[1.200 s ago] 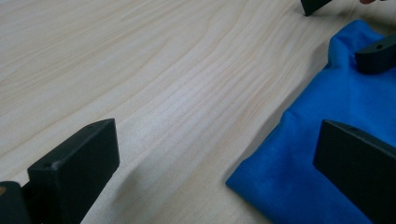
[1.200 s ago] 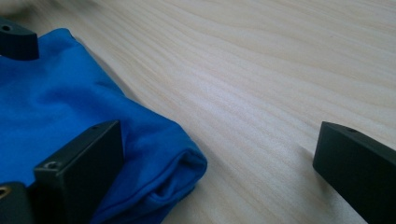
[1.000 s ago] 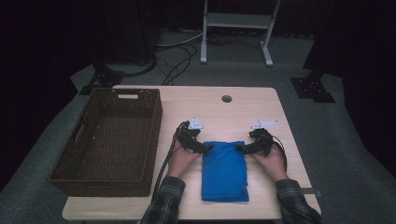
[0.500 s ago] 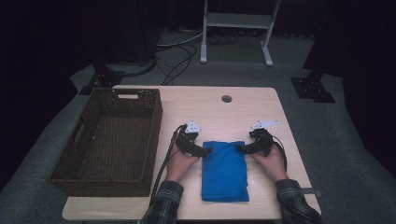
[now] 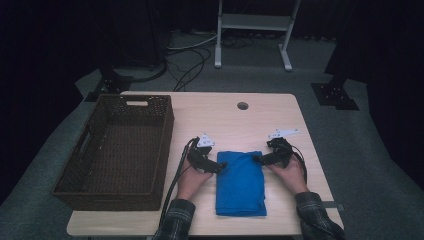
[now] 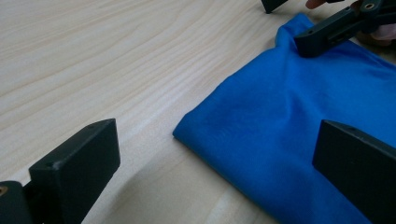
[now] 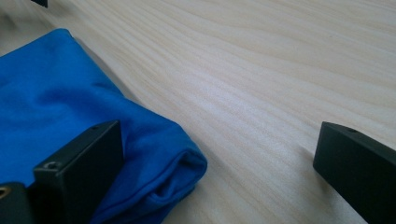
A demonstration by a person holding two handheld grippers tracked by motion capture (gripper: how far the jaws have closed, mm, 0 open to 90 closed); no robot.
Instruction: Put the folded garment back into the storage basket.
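Two tongs: left tongs (image 5: 220,167) and right tongs (image 5: 257,159), one at each far corner of the cloth, both spread wide with nothing between the jaws.
Left tongs, closer: jaws [no pinch yet] straddling the cloth's corner in the left gripper view (image 6: 210,163), one jaw over bare wood, the other over blue fabric.
Right tongs, closer: same stance in the right gripper view (image 7: 210,163), one jaw resting over the folded edge, the other over bare wood.
Cloth, place: blue cloth (image 5: 241,182) lying flat on the bench (image 5: 280,115), near the front edge, between the two hands, just right of the wicker basket (image 5: 120,145) and apart from it.
Cloth, look: plain bright blue, matte knit, folded into a neat upright rectangle; several layers showing as a rolled, rounded fold at the corner (image 7: 187,168); soft creases across the top (image 6: 289,98).
Handling, judged: light, limp, not fragile; likely to sag and unfold if lifted by one layer alone; little slip against wood.
Where to grip, judged: both far corners together, jaws closing through the full stack of layers at the fold, not the top sheet alone.
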